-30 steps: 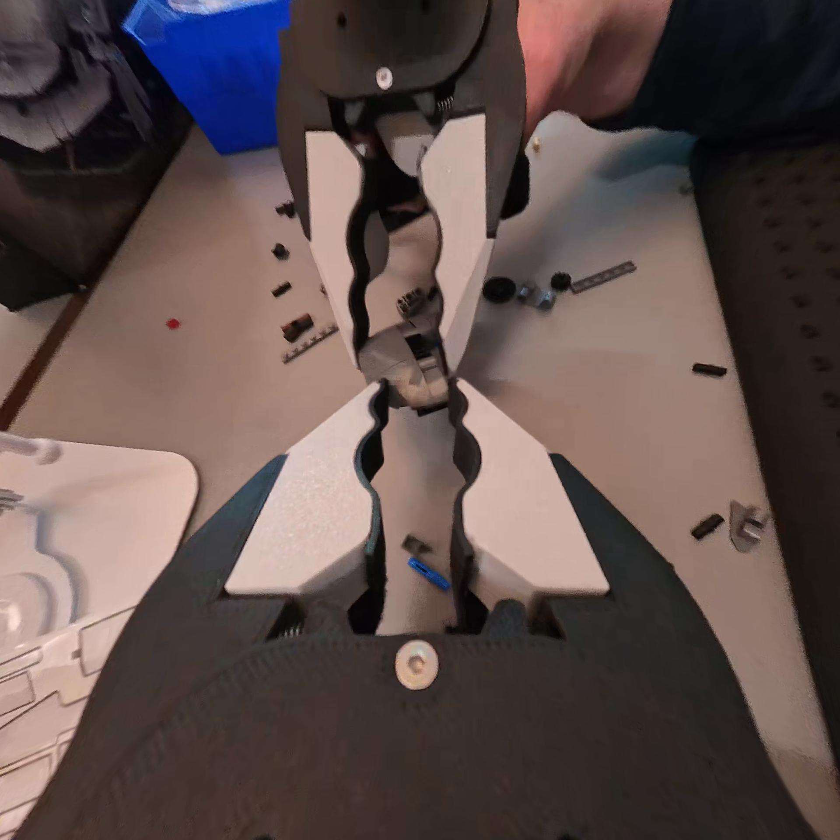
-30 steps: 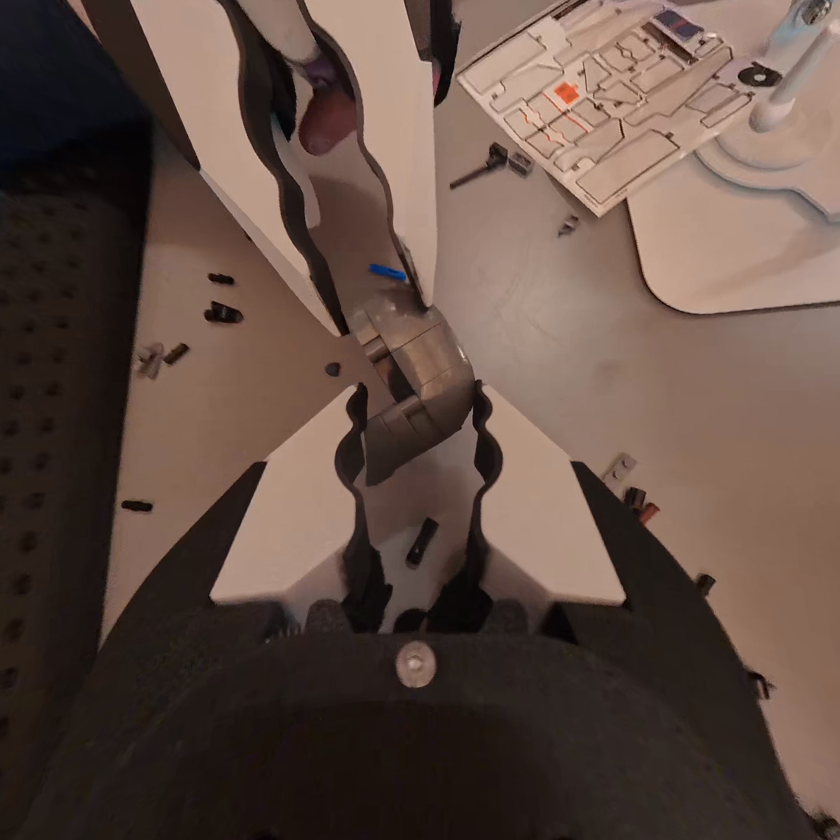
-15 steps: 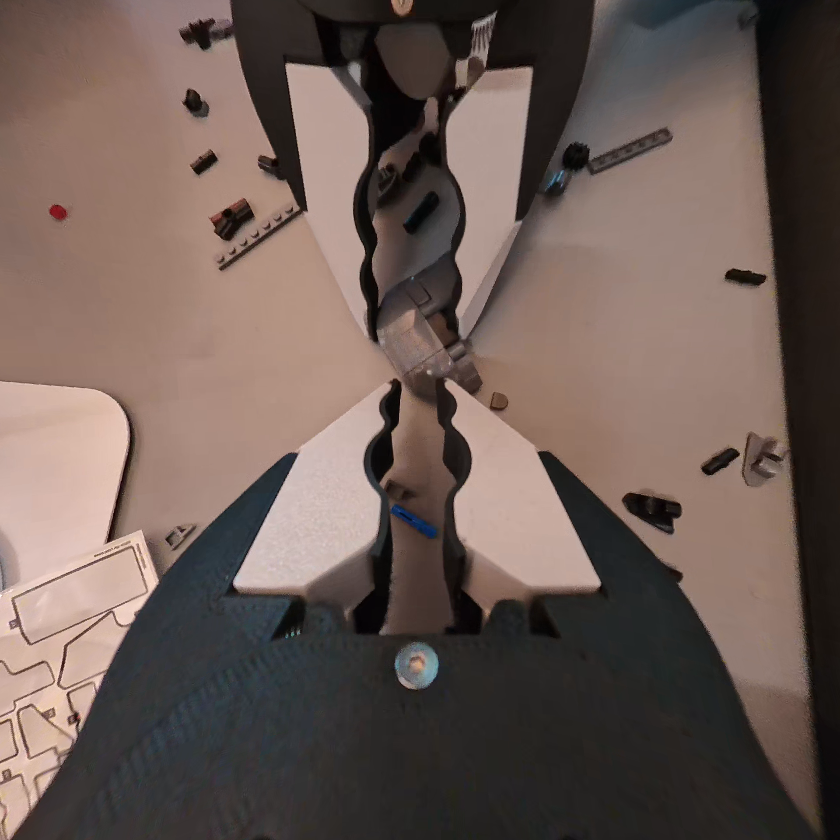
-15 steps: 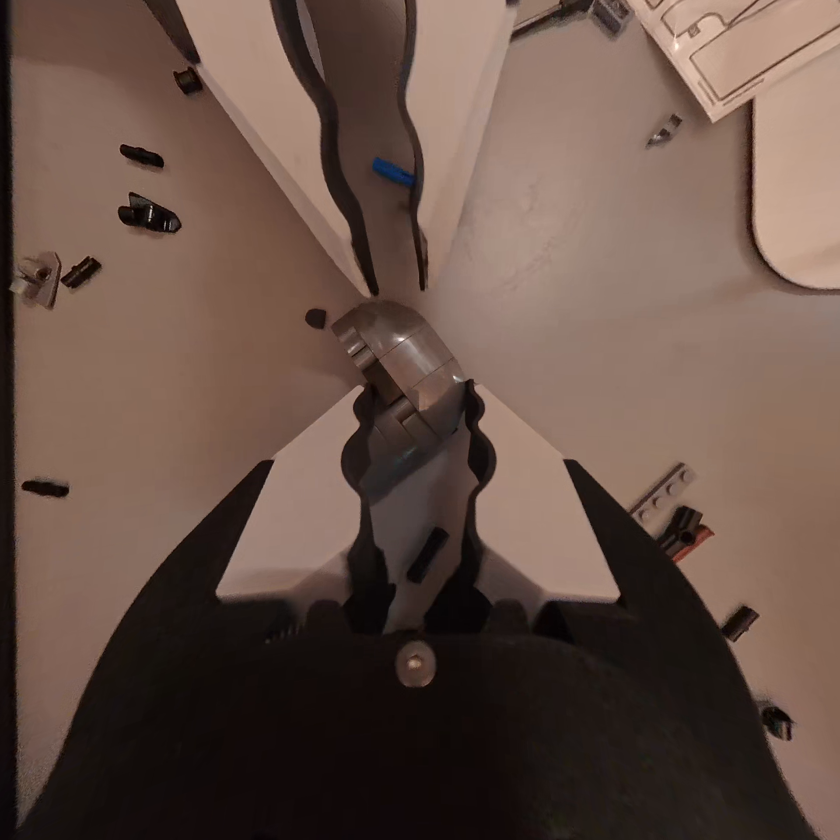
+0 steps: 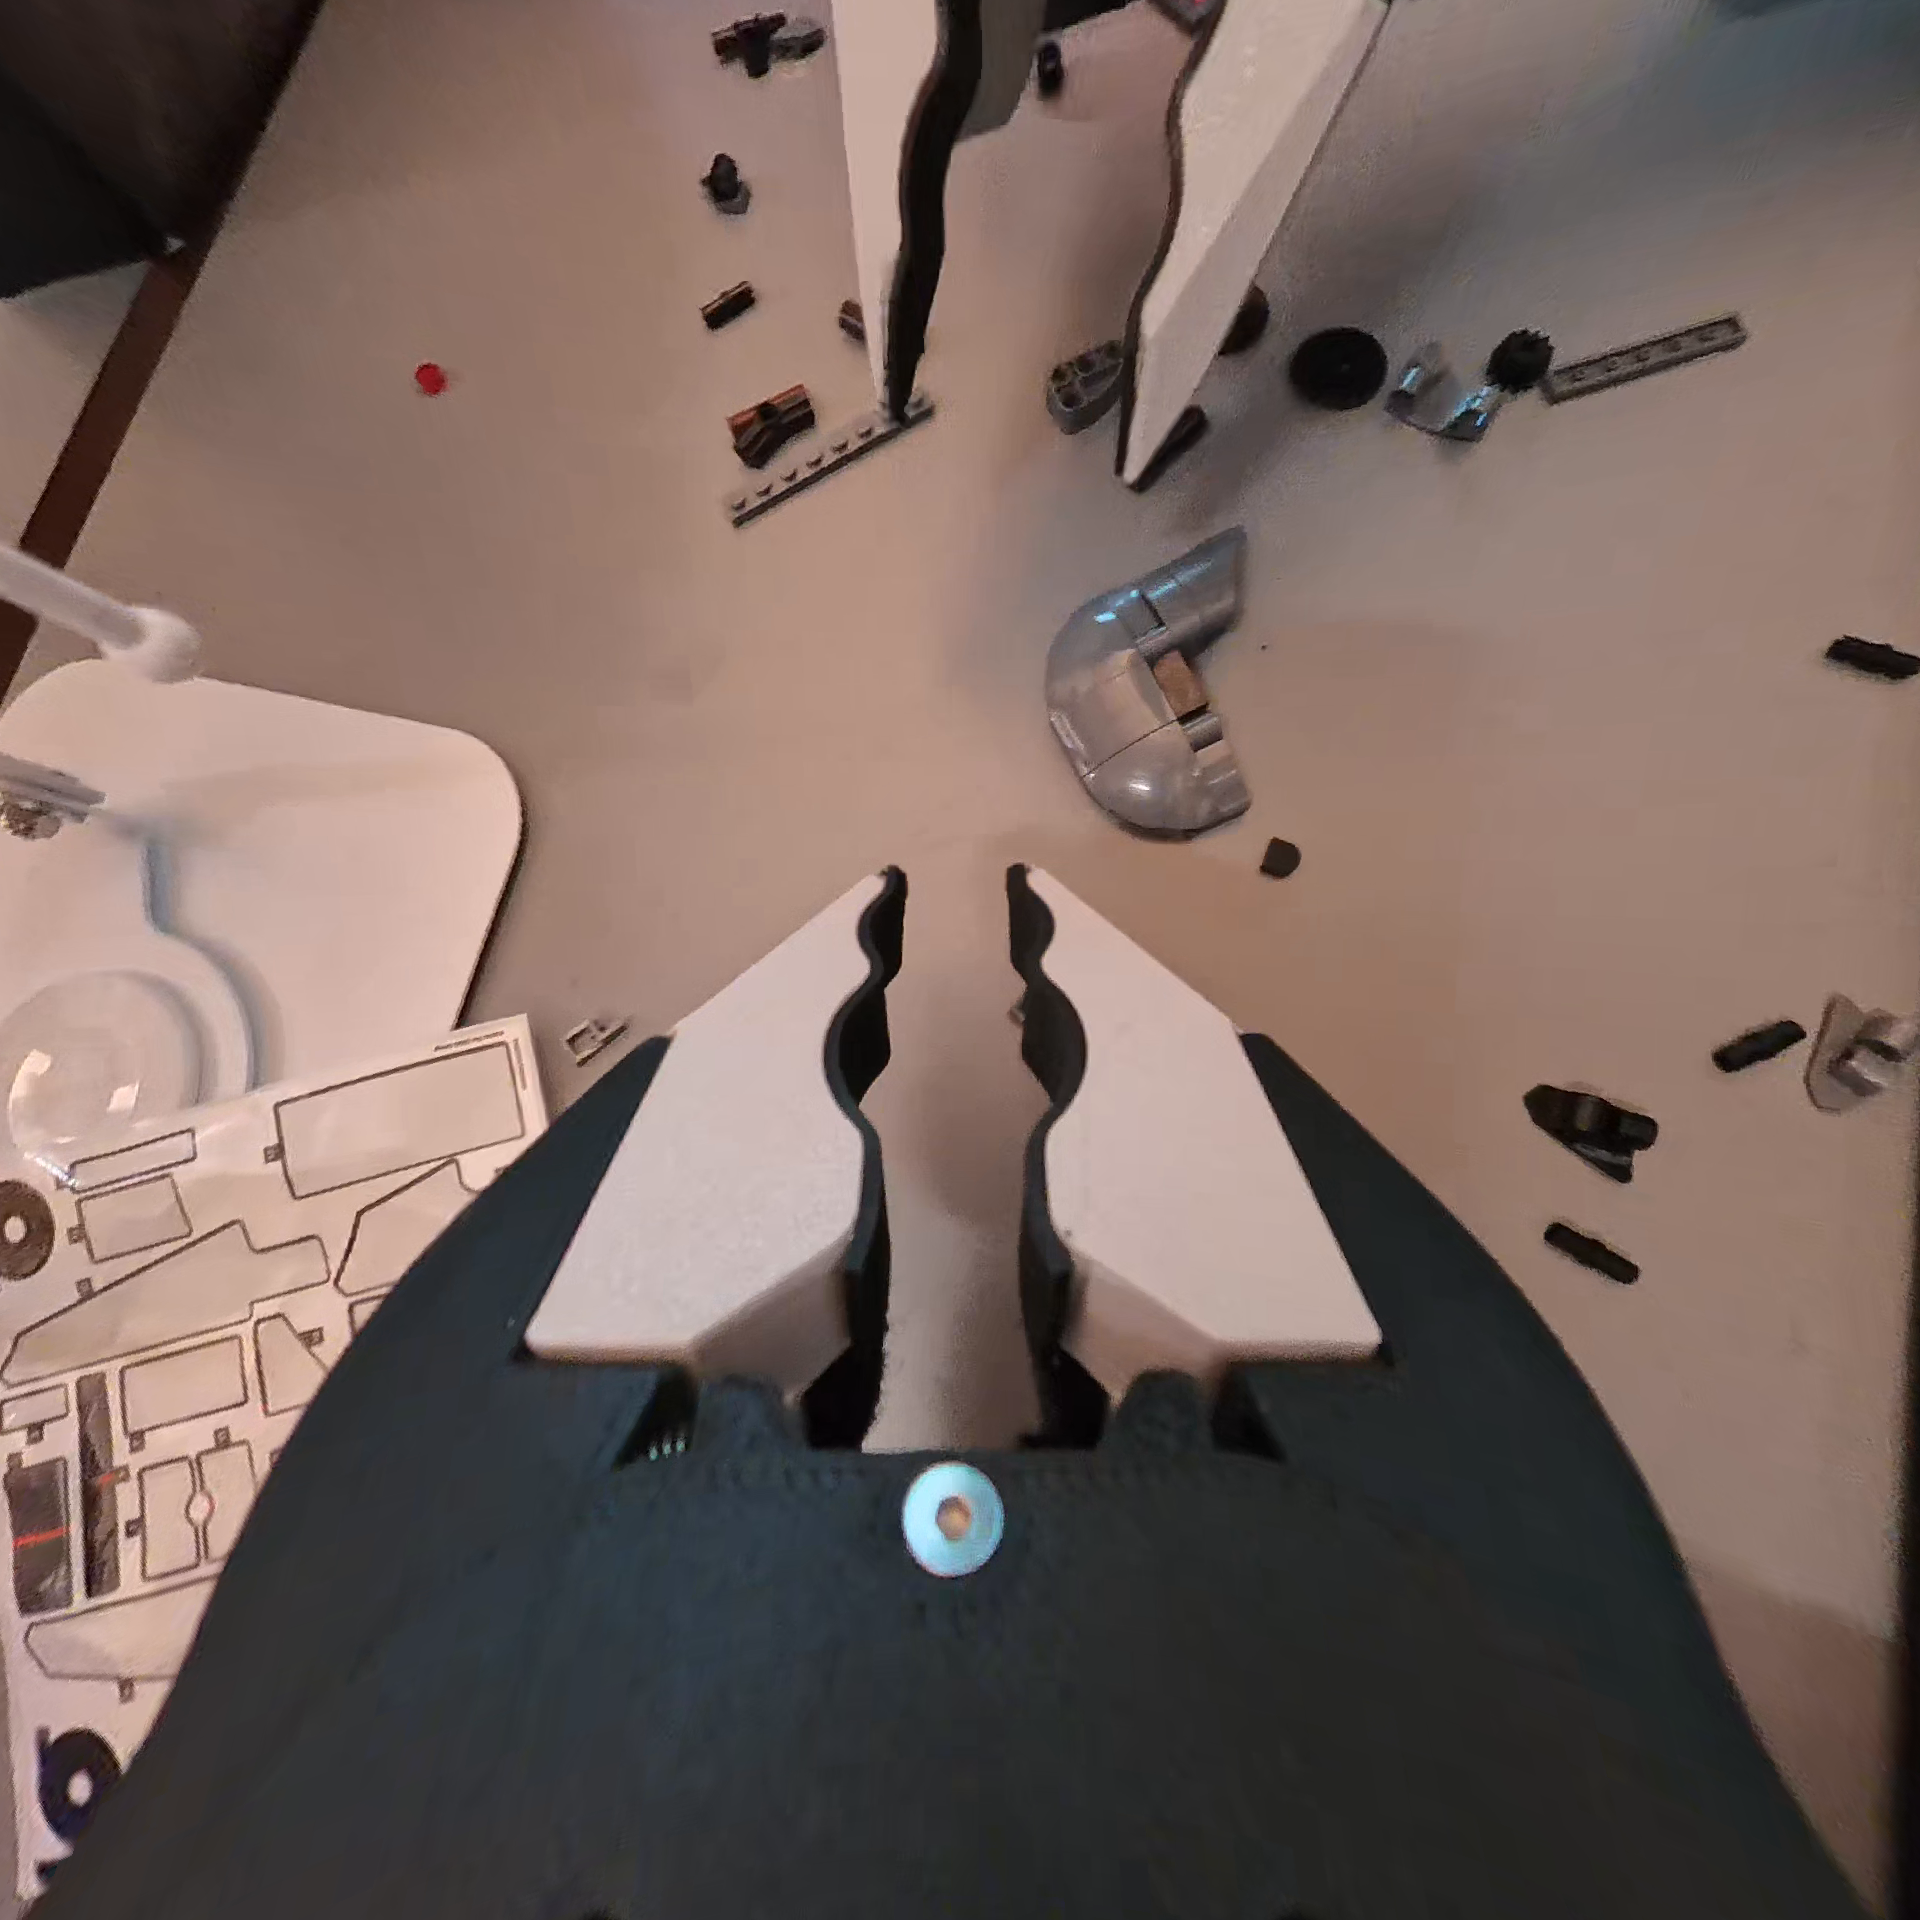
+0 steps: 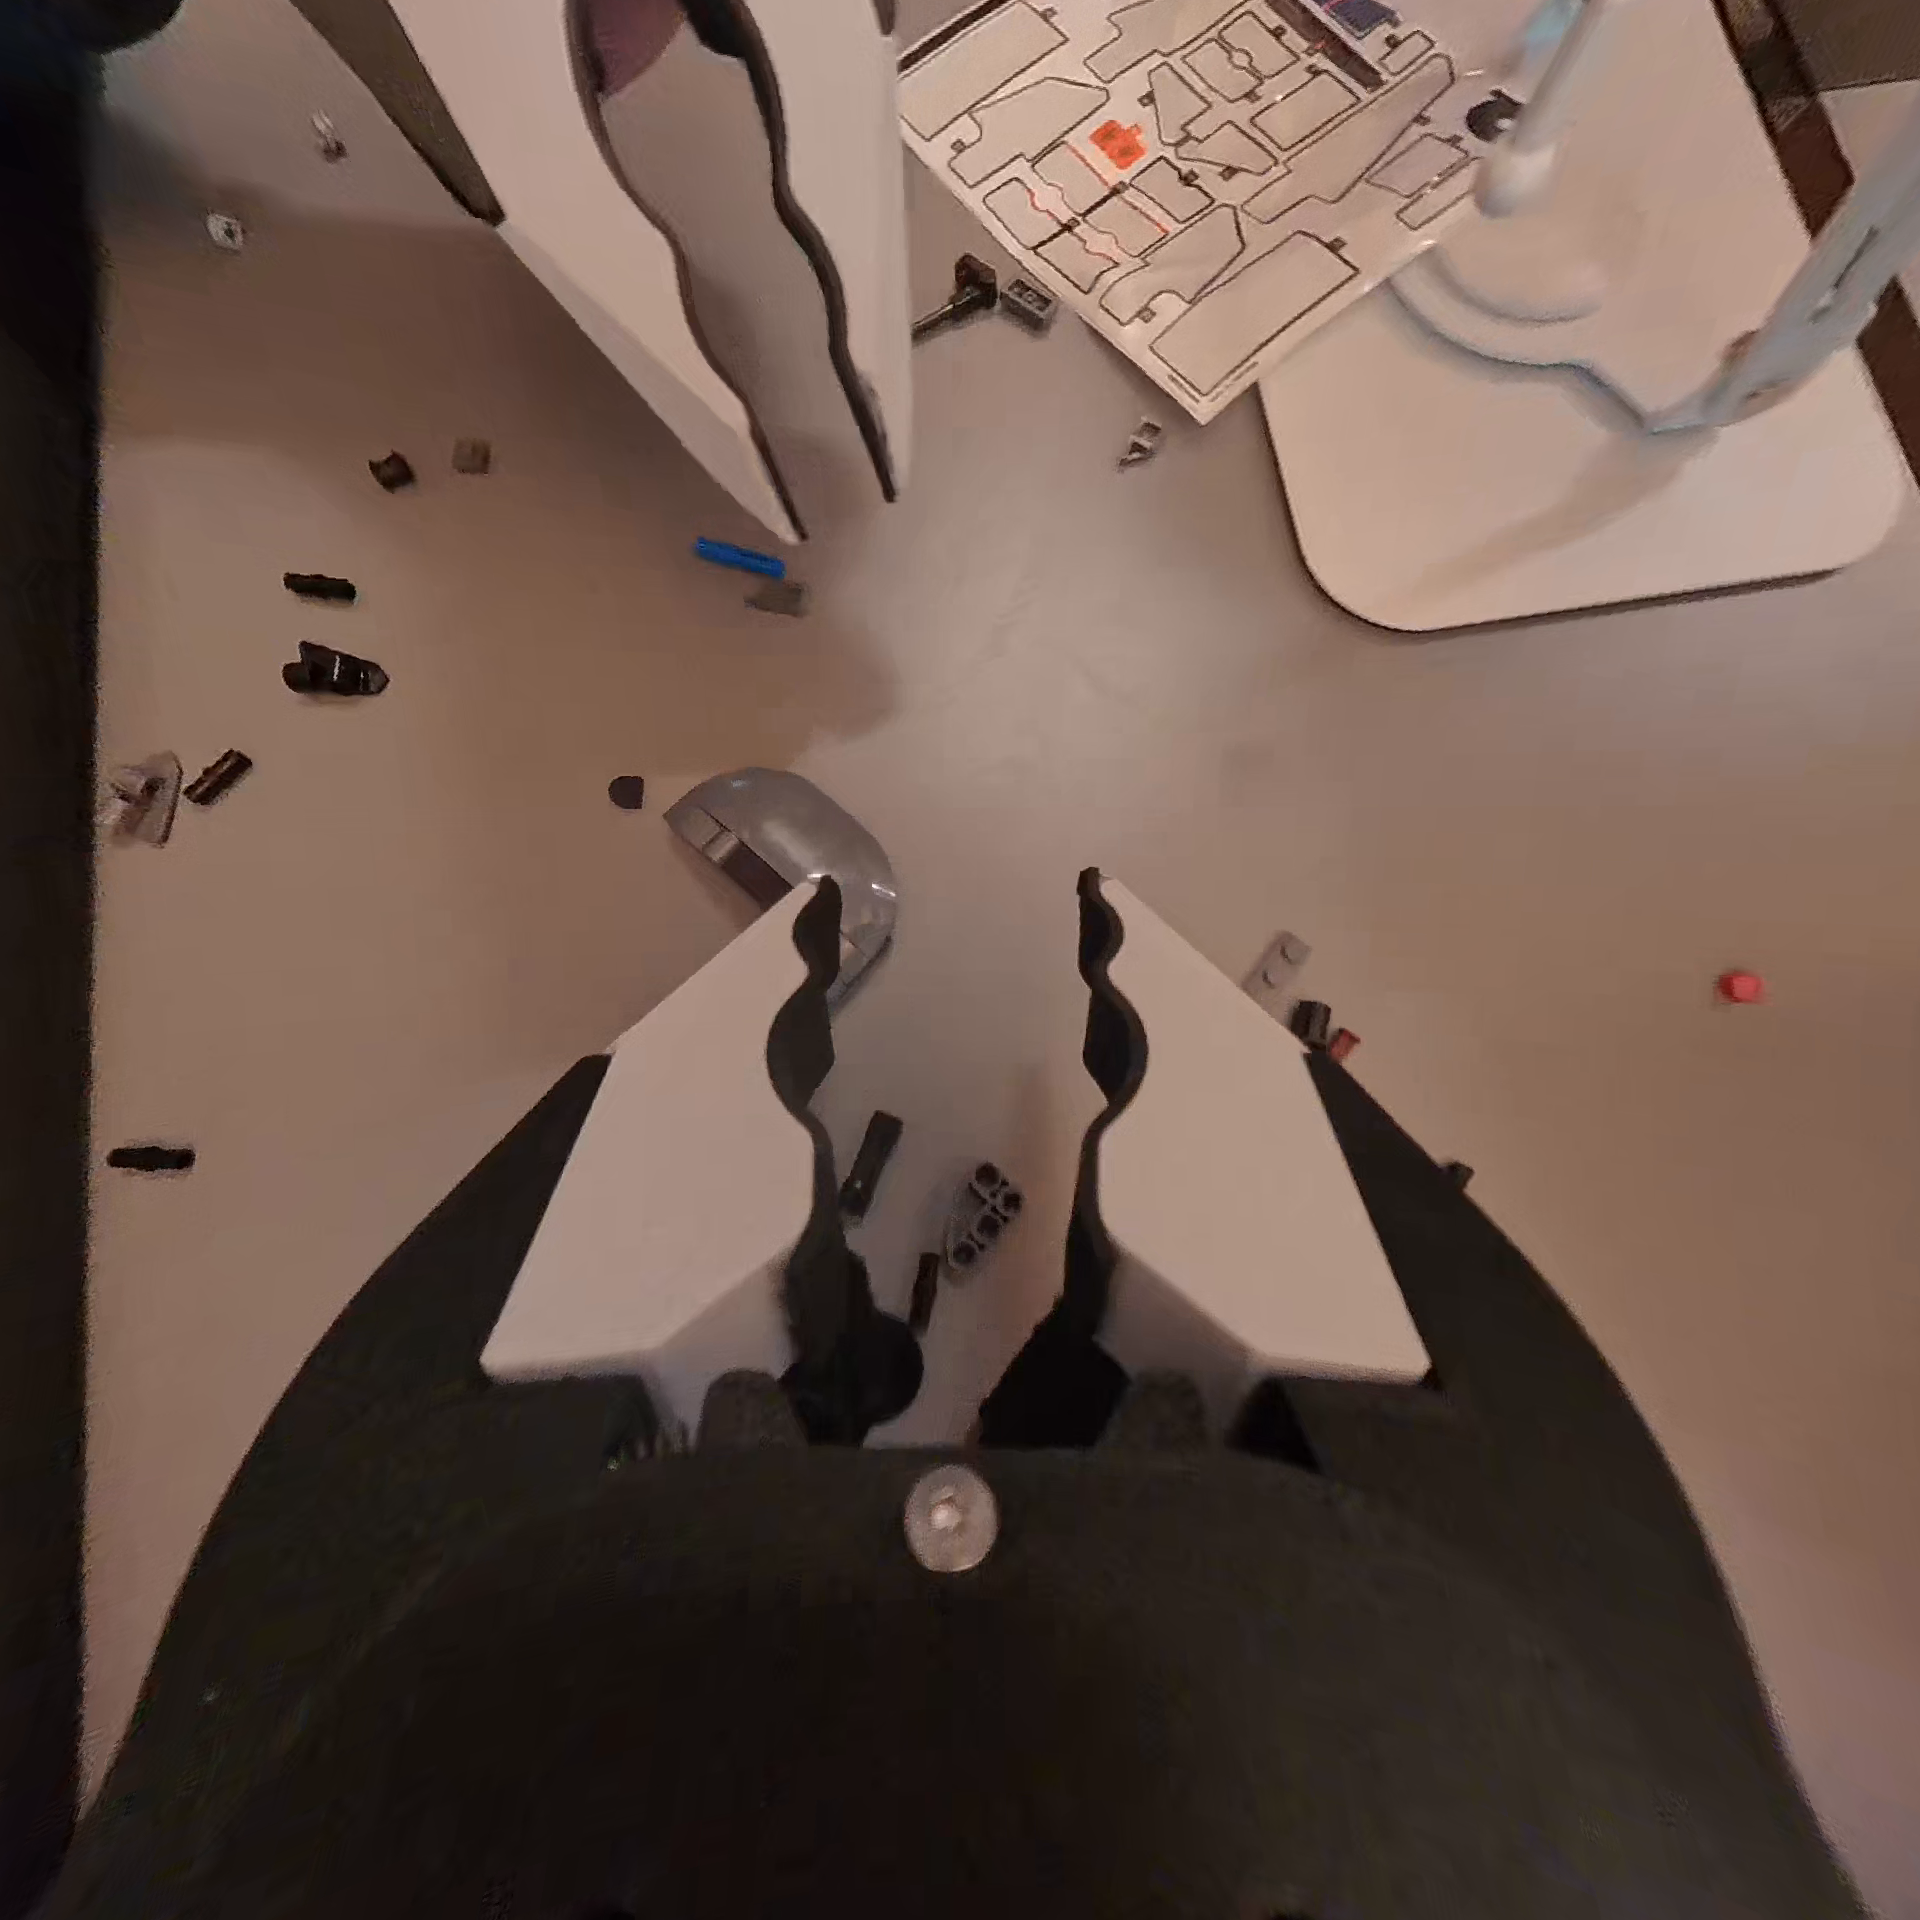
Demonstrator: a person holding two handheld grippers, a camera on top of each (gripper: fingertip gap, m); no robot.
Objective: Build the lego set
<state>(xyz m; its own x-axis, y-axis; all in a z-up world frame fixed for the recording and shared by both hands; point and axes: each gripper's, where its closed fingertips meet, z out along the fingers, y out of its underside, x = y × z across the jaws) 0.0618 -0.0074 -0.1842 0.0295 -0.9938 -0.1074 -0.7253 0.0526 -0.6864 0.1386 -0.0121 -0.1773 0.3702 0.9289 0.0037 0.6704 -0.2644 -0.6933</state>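
A curved grey lego assembly [image 5: 1143, 696] lies loose on the table, ahead and right of my left gripper [image 5: 956, 878]. That gripper is open and empty, its pads apart over bare table. In the right wrist view the same grey assembly [image 6: 790, 831] lies on the table, partly behind my left fingertip [image 6: 816, 894]. My right gripper [image 6: 951, 883] is open wide and holds nothing. Each gripper also shows at the top of the other's view: the right gripper [image 5: 1023, 436] and the left gripper [image 6: 842, 514].
Small black, grey and red lego parts lie scattered: a long grey plate [image 5: 831, 457], a grey plate [image 5: 1642, 358], a blue pin [image 6: 740, 556]. A sticker sheet [image 6: 1164, 197] and a white stand base [image 6: 1579, 488] lie to one side. A dark mat [image 6: 42, 831] borders the table. Across from one pair of fingers to the other is roughly 8 centimeters. From the right gripper's tips to the grey plate [image 5: 1642, 358] is close to 15 centimeters.
Both grippers held the grey assembly between them a second ago. The left let go first, then the right opened; the assembly now lies on the table and both grippers have drawn back.
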